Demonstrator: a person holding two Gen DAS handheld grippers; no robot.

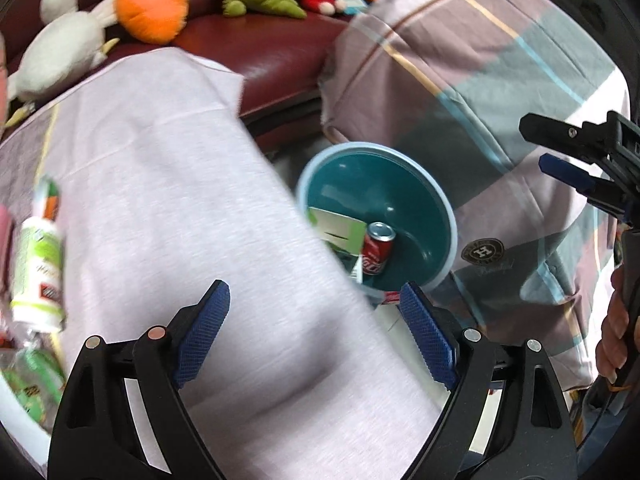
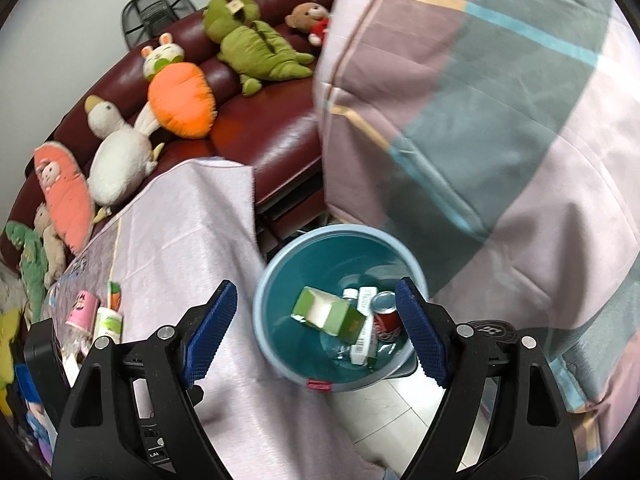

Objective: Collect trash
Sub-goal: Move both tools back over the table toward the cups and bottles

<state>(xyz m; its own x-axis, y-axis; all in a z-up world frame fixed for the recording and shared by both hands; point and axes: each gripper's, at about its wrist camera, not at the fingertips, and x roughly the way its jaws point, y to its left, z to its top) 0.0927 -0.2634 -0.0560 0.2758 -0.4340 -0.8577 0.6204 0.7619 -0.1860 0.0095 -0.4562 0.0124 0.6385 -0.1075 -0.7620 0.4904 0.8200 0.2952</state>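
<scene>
Right wrist: round teal plastic bin point(image 2: 280, 280) holds cylindrical red can point(image 2: 387, 322).

The red can point(image 1: 376, 250) lying in the teal bin point(image 1: 448, 216) carries white Coca-Cola script. A round dark badge point(image 1: 482, 250) on the plaid fabric just beside the bin's rim shows a large letter H. Print on the white-green bottle point(image 1: 38, 268) is too blurred to read.
</scene>
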